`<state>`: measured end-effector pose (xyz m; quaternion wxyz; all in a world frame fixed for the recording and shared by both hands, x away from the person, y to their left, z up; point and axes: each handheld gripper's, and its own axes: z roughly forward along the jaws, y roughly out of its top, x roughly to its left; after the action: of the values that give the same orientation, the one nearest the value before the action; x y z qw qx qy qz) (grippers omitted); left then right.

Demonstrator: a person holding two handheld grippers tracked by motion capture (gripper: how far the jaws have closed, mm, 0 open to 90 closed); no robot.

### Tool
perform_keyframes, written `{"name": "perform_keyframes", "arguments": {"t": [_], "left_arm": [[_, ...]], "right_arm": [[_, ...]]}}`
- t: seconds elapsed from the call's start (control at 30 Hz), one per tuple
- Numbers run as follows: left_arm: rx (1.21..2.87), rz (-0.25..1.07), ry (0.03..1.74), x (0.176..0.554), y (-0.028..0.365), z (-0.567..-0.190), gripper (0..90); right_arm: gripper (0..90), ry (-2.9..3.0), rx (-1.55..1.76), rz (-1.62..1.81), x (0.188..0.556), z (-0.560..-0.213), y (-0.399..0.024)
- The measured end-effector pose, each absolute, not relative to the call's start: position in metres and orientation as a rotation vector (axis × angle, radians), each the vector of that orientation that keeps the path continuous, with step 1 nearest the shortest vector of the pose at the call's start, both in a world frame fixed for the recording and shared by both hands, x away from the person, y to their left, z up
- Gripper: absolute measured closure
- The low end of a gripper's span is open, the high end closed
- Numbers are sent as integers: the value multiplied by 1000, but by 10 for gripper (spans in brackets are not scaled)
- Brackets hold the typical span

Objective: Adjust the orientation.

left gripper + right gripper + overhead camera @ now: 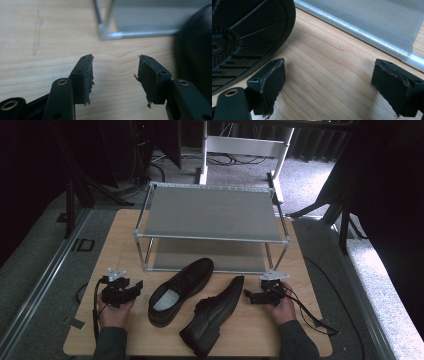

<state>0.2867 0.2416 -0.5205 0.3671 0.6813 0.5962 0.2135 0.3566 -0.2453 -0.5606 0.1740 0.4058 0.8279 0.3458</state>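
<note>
high view: two black shoes lie between the tools in front of the rack (210, 212); upright shoe (181, 291) nearer left tool (131, 289), tipped shoe (214, 316) nearer right tool (248, 294); both axes slant toward the rack | left gripper view: left tool (115, 75) parted, empty; shoe blurred | right gripper view: right tool (328, 85) wide, empty; sole (247, 32) cut off

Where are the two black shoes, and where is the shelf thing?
Upright shoe (181, 291): high view, on its open top near the laces.
Tipped shoe (214, 315): high view, on its side, at the middle.
Shoe rack (212, 212): high view, on its grey top shelf.
</note>
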Motion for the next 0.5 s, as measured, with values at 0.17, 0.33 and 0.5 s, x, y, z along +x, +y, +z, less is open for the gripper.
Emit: {"name": "perform_keyframes", "arguments": {"t": [0.17, 0.33, 0.5], "left_arm": [[1812, 521, 1395, 276, 229, -496, 491], [1888, 468, 1280, 275, 210, -482, 524], [1951, 388, 1238, 279, 195, -477, 596]], "right_arm": [[115, 2345, 1154, 979, 355, -561, -245], [155, 2344, 1161, 974, 353, -559, -246], [198, 2347, 1173, 964, 351, -557, -248]]}}
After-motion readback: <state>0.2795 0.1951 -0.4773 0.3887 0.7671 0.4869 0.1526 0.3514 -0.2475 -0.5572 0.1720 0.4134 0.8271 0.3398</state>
